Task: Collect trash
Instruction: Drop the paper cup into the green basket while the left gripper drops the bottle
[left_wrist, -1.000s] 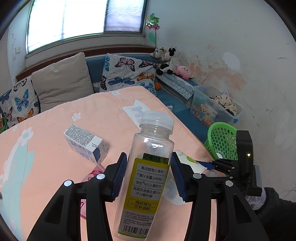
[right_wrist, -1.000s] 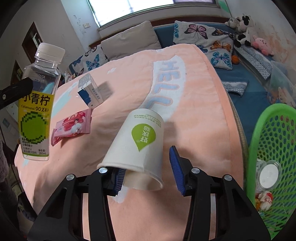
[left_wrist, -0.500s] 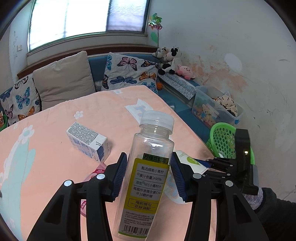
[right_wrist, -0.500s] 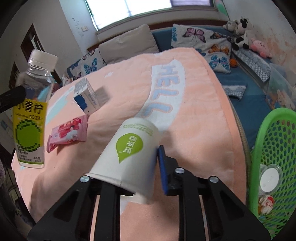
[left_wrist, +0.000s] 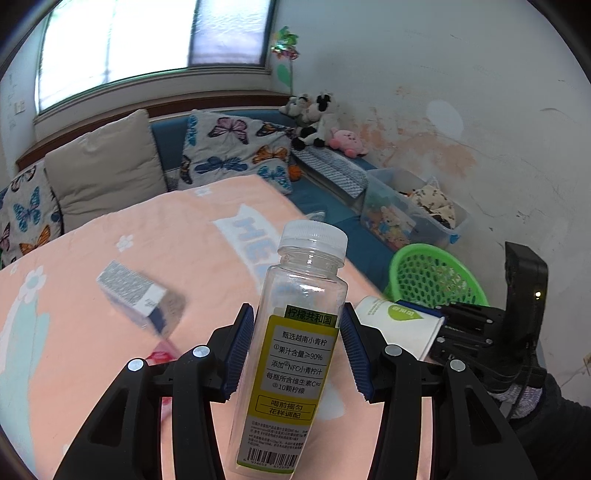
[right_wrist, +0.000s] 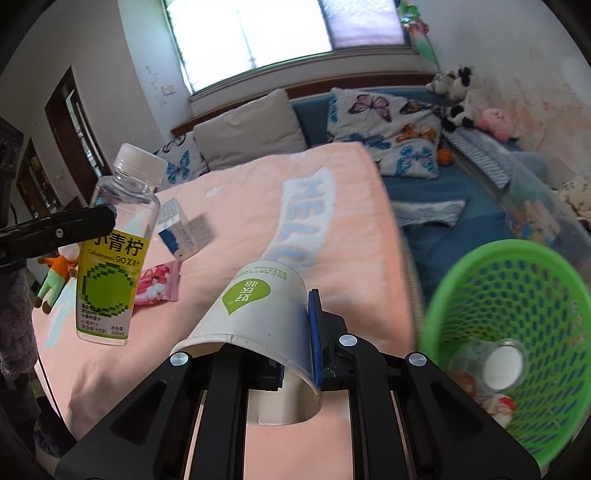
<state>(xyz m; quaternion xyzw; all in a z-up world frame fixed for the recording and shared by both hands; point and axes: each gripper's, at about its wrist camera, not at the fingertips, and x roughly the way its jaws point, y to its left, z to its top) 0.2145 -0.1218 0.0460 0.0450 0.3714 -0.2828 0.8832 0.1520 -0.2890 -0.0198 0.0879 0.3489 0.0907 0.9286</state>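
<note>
Peach bedding lies beside the green basket. Since a second ago the right tool has clenched the paper cup's wall and lifted it toward the basket; the left tool grips the bottle, so both look ready for dropping in.

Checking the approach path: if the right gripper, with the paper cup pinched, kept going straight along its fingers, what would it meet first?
Probably the peach blanket just beyond the paper cup that the right gripper pinches; the green basket sits off to the right. Depth is unclear.

1 bottle, 1 paper cup, 1 carton, 1 pink wrapper, 1 basket.
</note>
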